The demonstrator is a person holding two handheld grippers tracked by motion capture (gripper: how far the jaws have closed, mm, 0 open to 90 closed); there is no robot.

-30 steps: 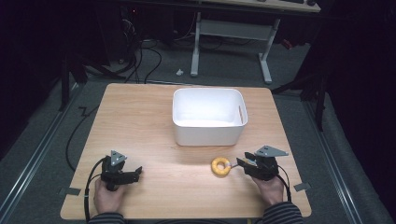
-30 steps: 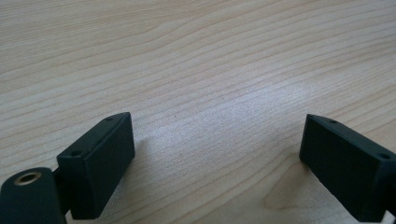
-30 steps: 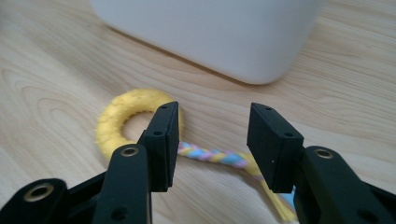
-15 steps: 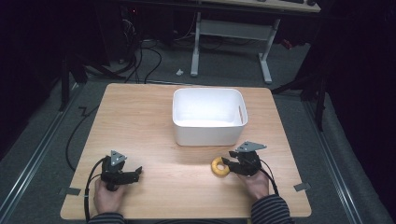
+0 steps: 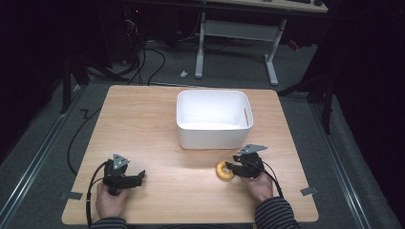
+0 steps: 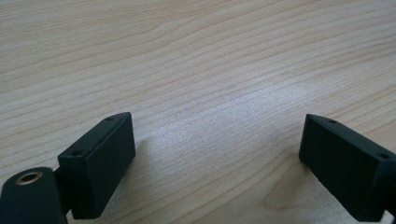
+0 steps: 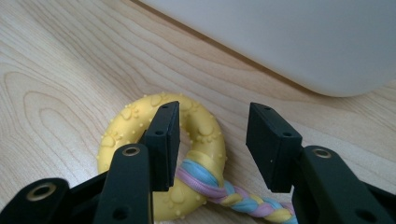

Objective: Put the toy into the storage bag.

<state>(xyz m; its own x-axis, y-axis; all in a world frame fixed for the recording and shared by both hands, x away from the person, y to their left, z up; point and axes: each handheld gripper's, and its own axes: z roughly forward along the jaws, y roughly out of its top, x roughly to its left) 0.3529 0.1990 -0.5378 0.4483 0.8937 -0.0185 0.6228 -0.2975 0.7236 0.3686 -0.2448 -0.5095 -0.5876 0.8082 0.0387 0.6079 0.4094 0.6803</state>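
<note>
Between the parted fingers of the right gripper point(image 7: 212, 144) lies one side of a yellow ring toy point(image 7: 161, 154) with a braided rope, not yet clamped. That gripper has slid in from the desk's point(image 5: 143, 119) right edge; a grasp seems imminent. Its hand lies low, near the white bin point(image 5: 213, 119). Left gripper point(image 6: 215, 163) rests open on bare wood.

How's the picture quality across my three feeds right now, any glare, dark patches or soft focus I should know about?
High view: table brightly lit, surroundings nearly black, white bin interior glares. Left gripper view: sharp wood grain, soft sheen mid-frame, left claw casts faint shadows. Right gripper view: yellow ring toy and braided rope crisp, bin wall blurred, right claw sharp.
</note>
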